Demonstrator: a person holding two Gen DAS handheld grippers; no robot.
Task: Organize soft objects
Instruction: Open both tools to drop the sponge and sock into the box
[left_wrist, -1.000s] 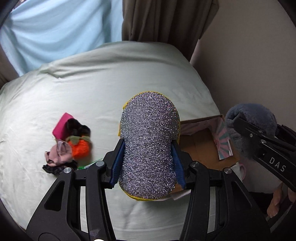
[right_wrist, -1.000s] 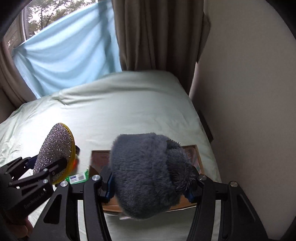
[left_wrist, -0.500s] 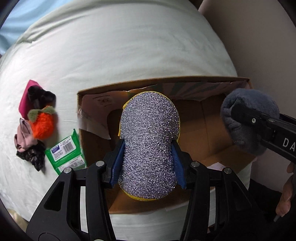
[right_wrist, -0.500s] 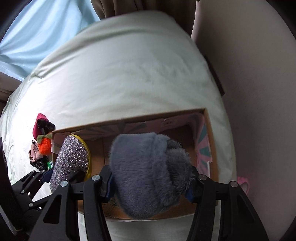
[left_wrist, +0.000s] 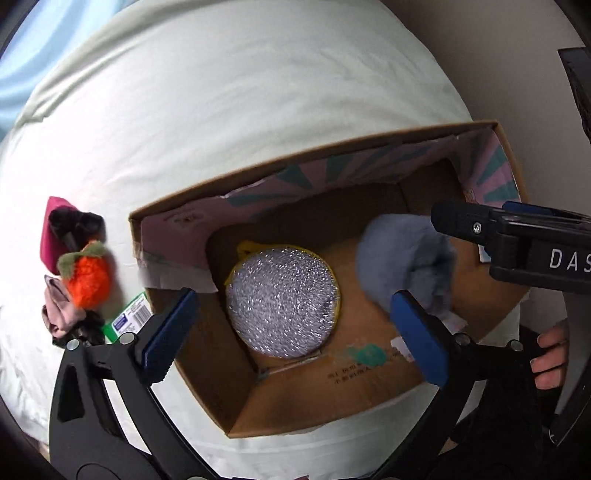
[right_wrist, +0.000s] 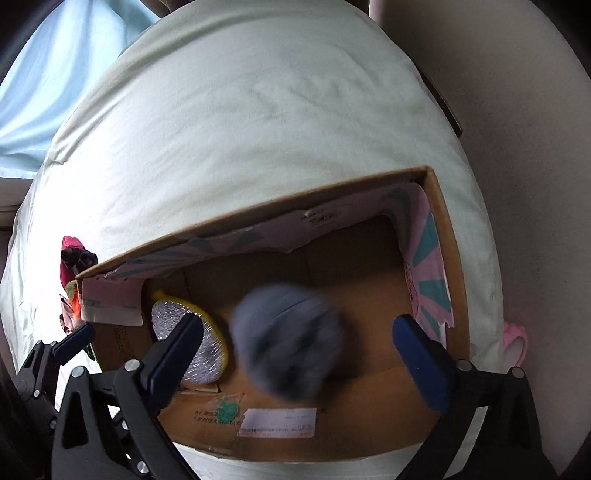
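Observation:
An open cardboard box (left_wrist: 258, 402) (right_wrist: 448, 236) sits on a pale bed. A round silver glittery sponge with a yellow rim (left_wrist: 282, 301) (right_wrist: 173, 325) lies on the box floor. A grey fluffy pompom (left_wrist: 404, 264) (right_wrist: 288, 338), blurred by motion, is inside the box to the sponge's right. My left gripper (left_wrist: 295, 332) is open and empty above the box. My right gripper (right_wrist: 295, 354) is open and empty above the pompom; it also shows in the left wrist view (left_wrist: 517, 236).
Left of the box lie a pile of soft items: an orange plush (left_wrist: 88, 280), a magenta piece (left_wrist: 51, 229), dark and pink scrunchies (left_wrist: 62, 314) and a green packet (left_wrist: 127, 321). A wall stands close on the right. A pink item (right_wrist: 515, 341) lies by the box's right side.
Both grippers opened over the box. The glittery sponge dropped onto the box floor and the grey pompom fell into the box beside it.

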